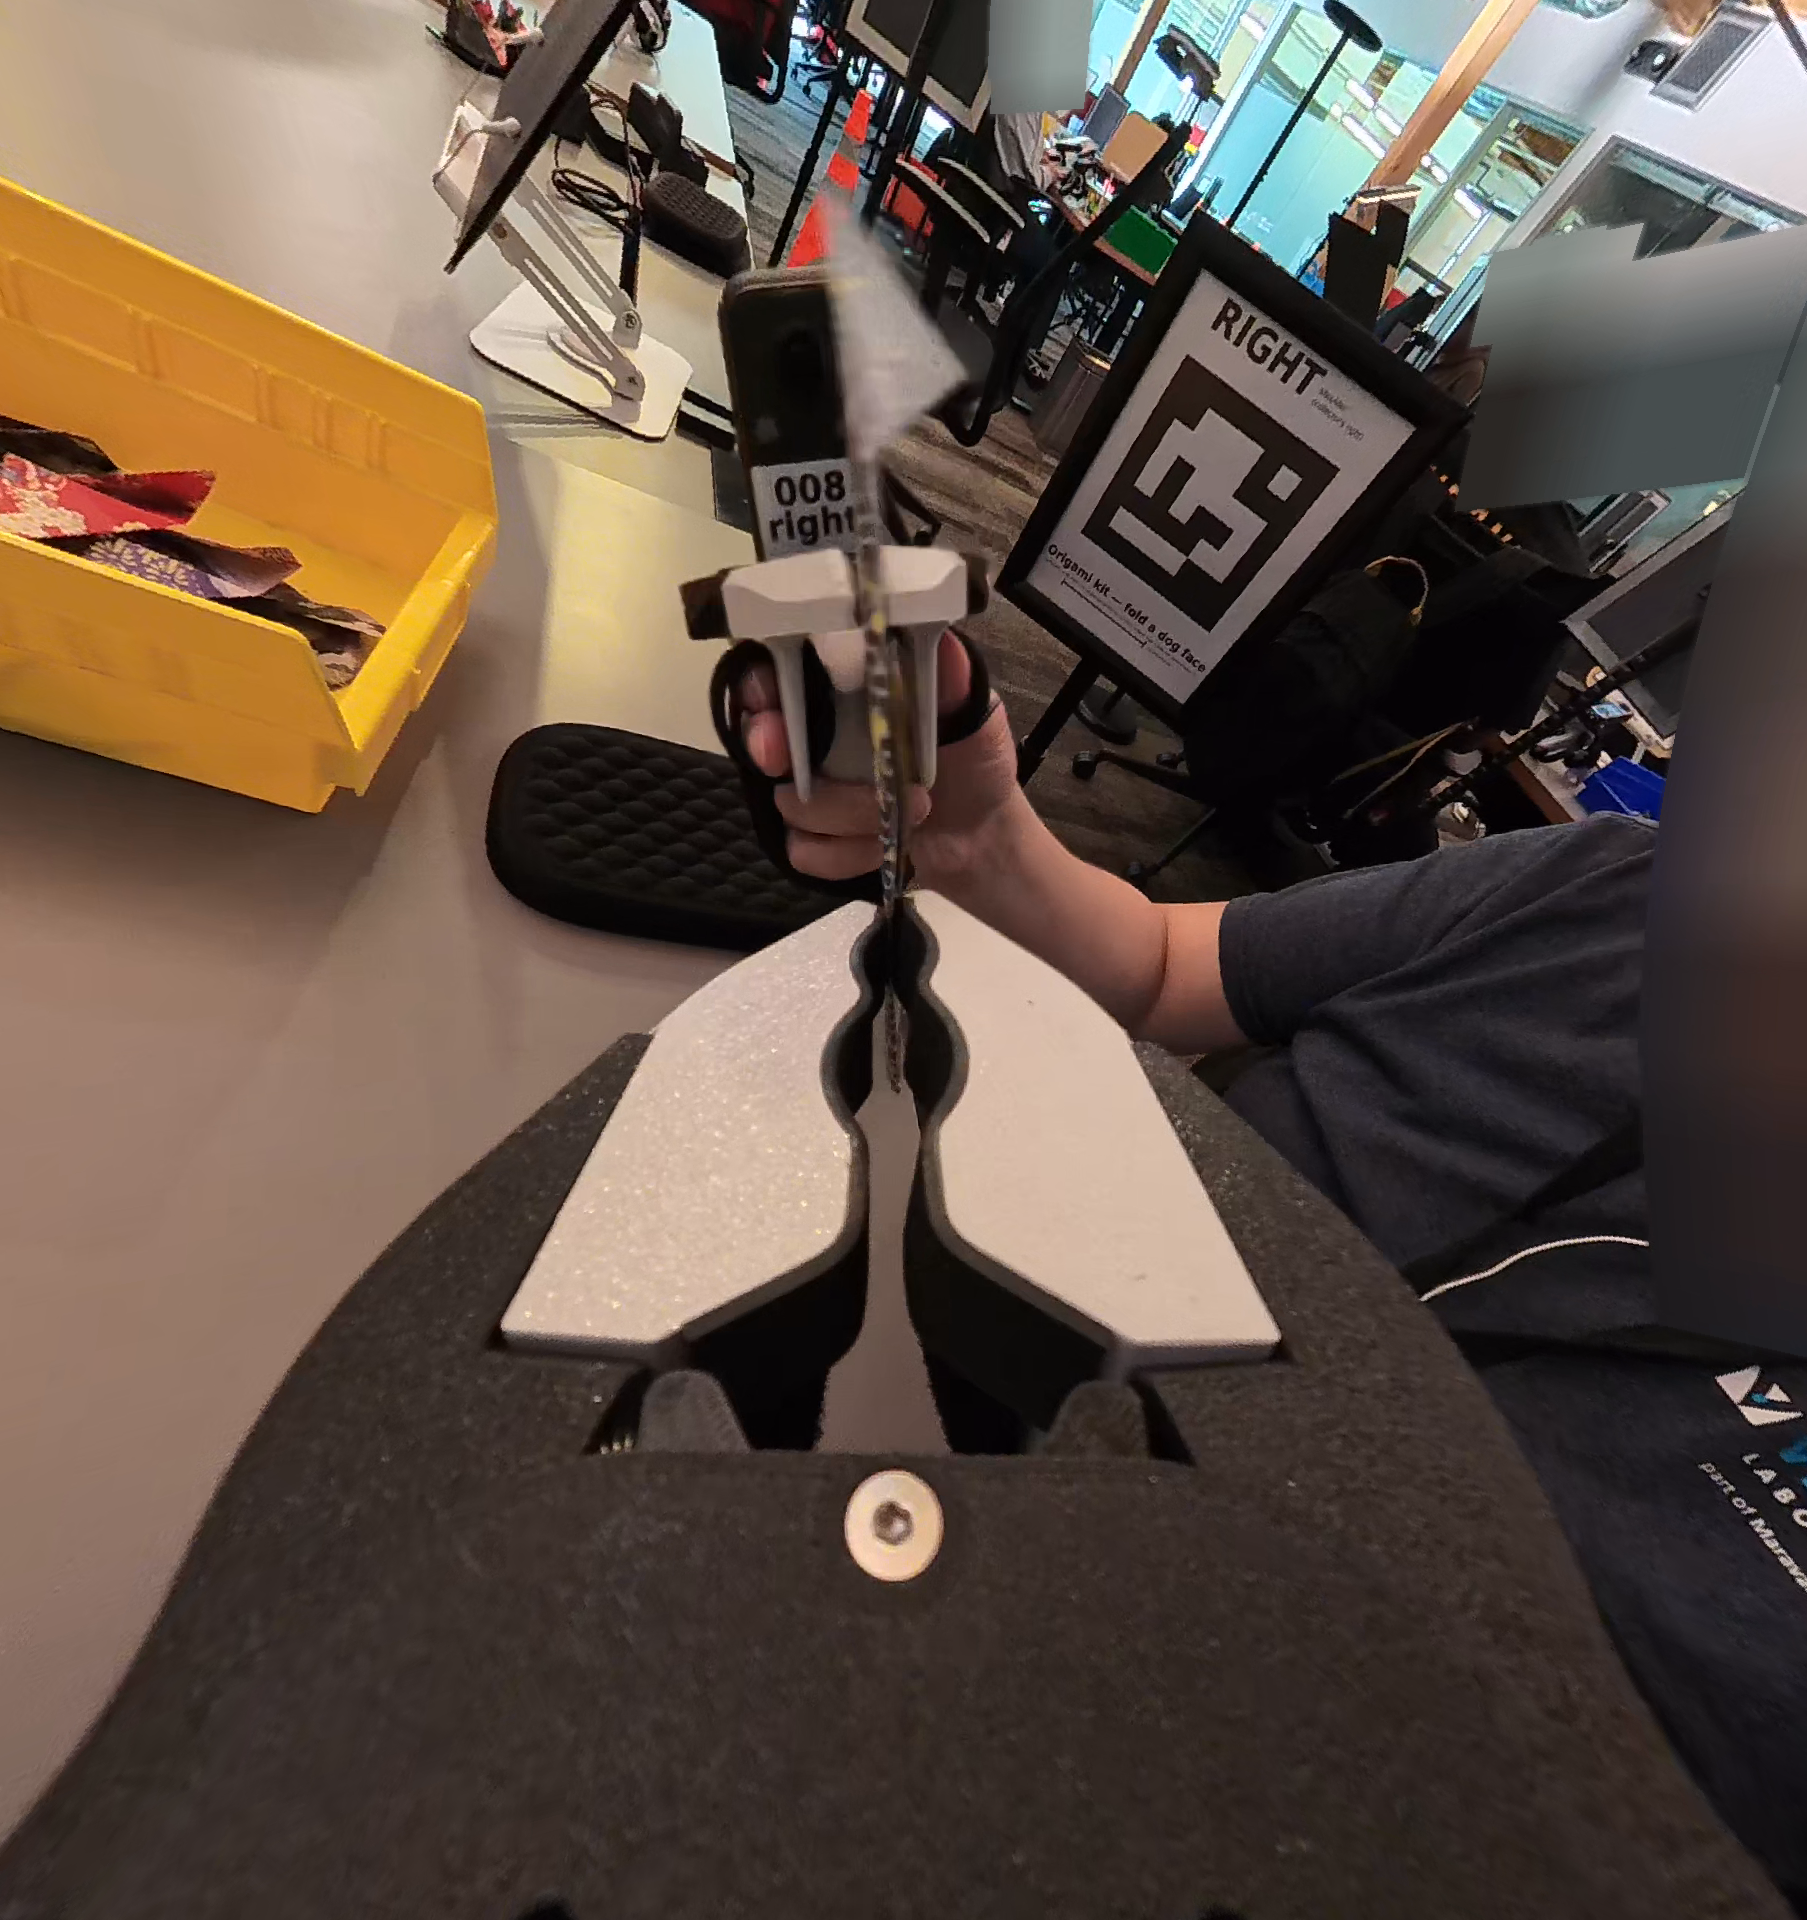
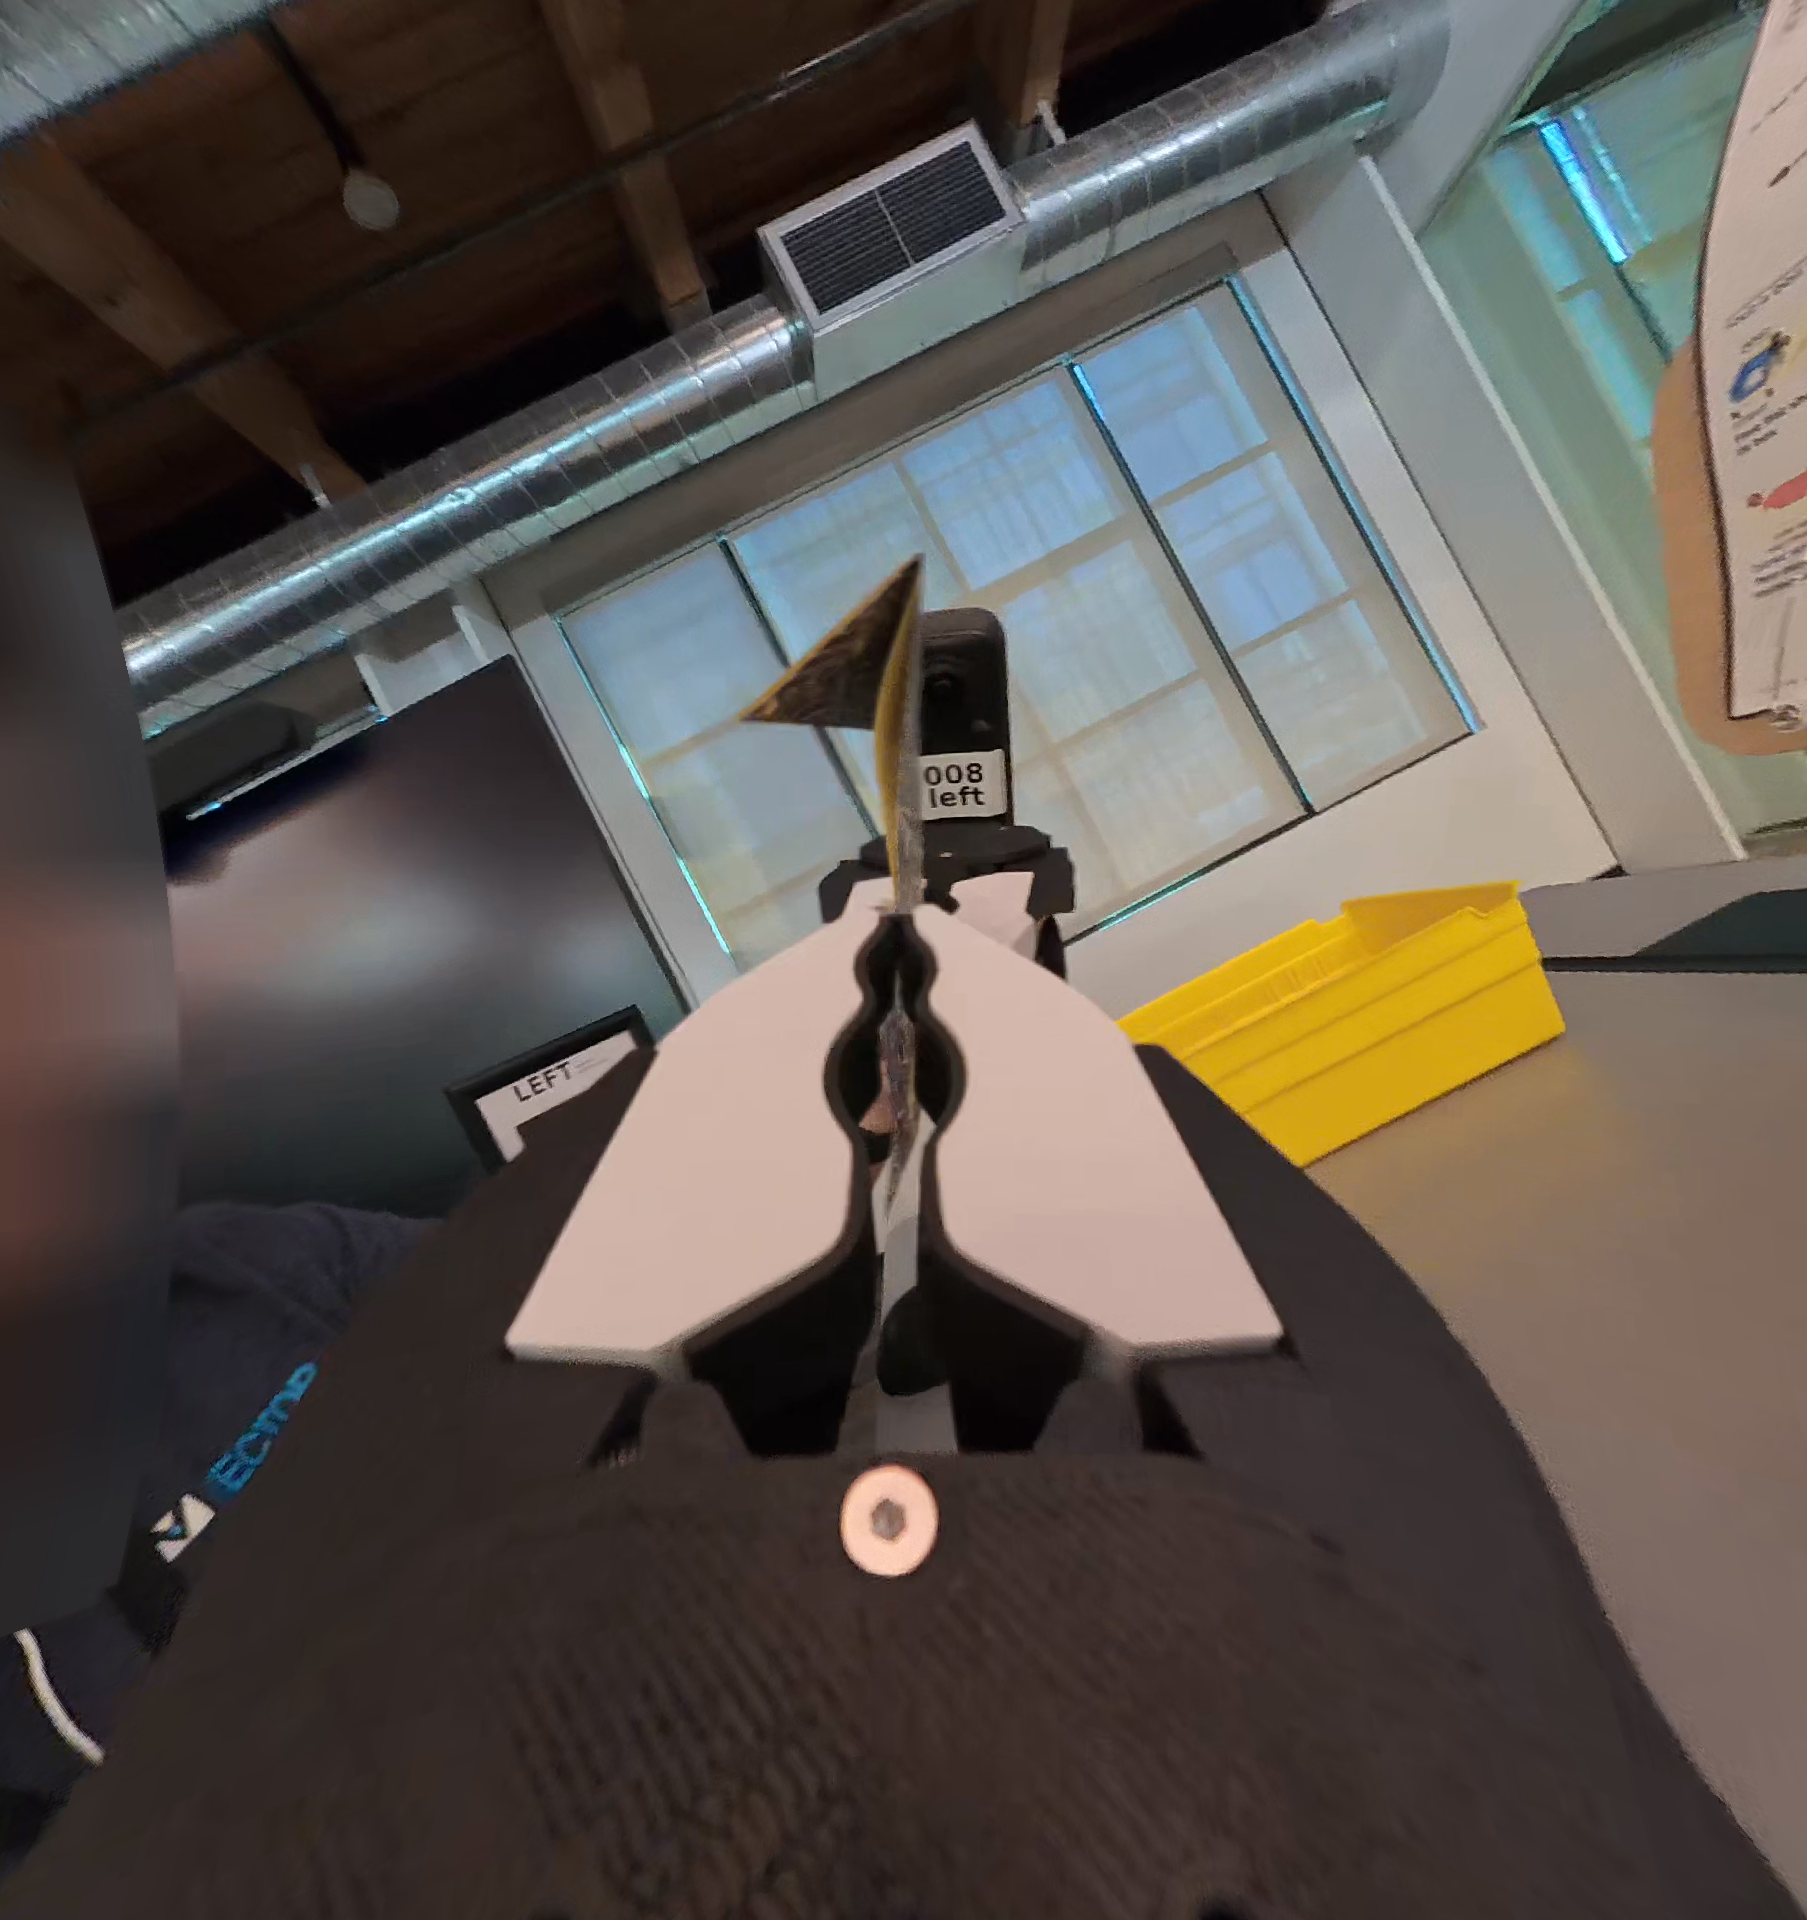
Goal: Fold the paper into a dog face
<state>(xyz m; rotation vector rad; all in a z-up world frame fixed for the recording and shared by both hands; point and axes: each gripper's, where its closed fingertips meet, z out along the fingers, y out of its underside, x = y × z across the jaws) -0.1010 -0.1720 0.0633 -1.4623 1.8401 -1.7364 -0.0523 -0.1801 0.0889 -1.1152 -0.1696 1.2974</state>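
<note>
The paper (image 1: 891, 343) is a folded sheet, dark patterned with yellow on one side and pale on the other. It is held edge-on in the air between both grippers. My left gripper (image 1: 894, 920) is shut on its near edge. My right gripper (image 1: 868, 597), held by a hand, faces it and is shut on the far part. In the right wrist view my right gripper (image 2: 907, 920) is shut on the paper (image 2: 852, 675), whose triangular flap sticks up. The left gripper (image 2: 940, 883) is just beyond it.
A yellow bin (image 1: 286, 582) with several patterned papers sits on the grey table at left, also in the right wrist view (image 2: 1377, 1018). A black padded rest (image 1: 639, 831) lies near the table edge. A framed sign (image 1: 1221, 488) and a tablet stand (image 1: 566, 322) stand behind. A clipboard (image 2: 1772, 416) hangs at right. The tips of one gripper are about 6 cm away from the tips of the other.
</note>
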